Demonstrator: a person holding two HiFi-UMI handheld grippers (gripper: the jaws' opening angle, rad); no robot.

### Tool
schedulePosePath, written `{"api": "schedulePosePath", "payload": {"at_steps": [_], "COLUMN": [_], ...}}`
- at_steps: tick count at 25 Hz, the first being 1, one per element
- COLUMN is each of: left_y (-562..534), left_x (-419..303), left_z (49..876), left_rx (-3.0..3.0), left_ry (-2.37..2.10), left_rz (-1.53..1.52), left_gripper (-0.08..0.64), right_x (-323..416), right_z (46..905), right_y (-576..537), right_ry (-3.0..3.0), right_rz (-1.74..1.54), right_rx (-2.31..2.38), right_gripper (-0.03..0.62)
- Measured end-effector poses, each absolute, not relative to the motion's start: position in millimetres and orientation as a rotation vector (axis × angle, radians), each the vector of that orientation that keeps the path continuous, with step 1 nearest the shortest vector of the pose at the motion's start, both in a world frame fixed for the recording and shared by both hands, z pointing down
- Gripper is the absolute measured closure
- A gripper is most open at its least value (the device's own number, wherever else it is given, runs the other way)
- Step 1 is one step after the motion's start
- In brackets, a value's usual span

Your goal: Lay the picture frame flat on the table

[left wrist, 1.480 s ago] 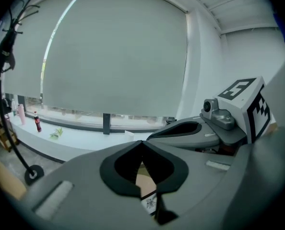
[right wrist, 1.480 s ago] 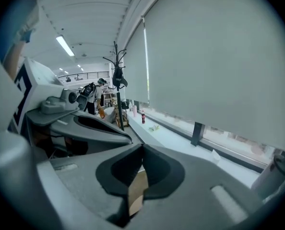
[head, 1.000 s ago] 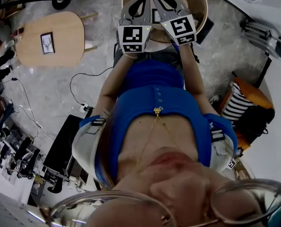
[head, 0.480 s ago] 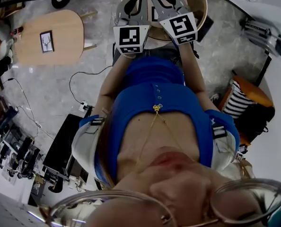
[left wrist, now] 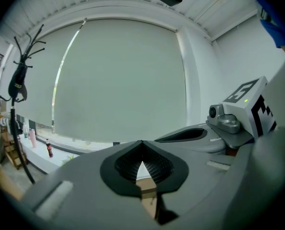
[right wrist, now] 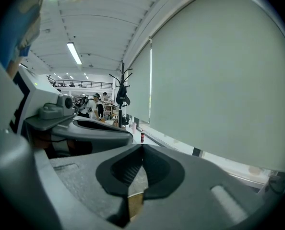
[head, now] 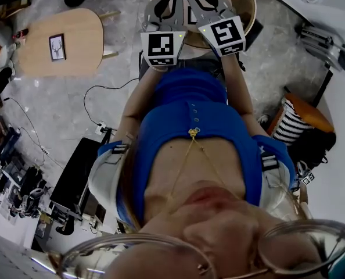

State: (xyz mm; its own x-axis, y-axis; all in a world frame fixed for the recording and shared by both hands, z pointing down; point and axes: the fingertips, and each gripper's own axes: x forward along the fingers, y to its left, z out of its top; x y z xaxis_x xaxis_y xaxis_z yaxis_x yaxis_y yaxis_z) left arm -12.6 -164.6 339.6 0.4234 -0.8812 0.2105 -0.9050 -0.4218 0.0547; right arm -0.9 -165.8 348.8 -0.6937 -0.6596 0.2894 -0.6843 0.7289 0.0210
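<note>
- Holding both tools side by side above the round table, the person keeps nothing in them: the left gripper and the right gripper are each pinched closed, tips meeting.
- A picture frame appears to lie face up on the oblong table, well apart from both grippers. If that is the task's frame, the laying-down looks done.
- A pale rectangle peeks between the grippers. It is mostly covered, so whether it is another frame, or stands upright, cannot be told.
- Both gripper views face a window blind and show no frame.
</note>
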Motion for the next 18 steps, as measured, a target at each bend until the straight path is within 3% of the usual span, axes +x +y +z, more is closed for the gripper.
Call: {"api": "schedulePosePath", "payload": {"at_steps": [18], "left_y": [-159], "left_x": [-10], "left_z": [335], "left_rx": [2.538], "left_ry": [-1.597], "left_rz": [0.235], "left_gripper": [0.56], "right_x": [0], "right_z": [347], "right_y": [-158], "right_ry": [-2.64], "right_rz": [0.139], "right_rx": [1.055], "right_gripper": [0.592]}}
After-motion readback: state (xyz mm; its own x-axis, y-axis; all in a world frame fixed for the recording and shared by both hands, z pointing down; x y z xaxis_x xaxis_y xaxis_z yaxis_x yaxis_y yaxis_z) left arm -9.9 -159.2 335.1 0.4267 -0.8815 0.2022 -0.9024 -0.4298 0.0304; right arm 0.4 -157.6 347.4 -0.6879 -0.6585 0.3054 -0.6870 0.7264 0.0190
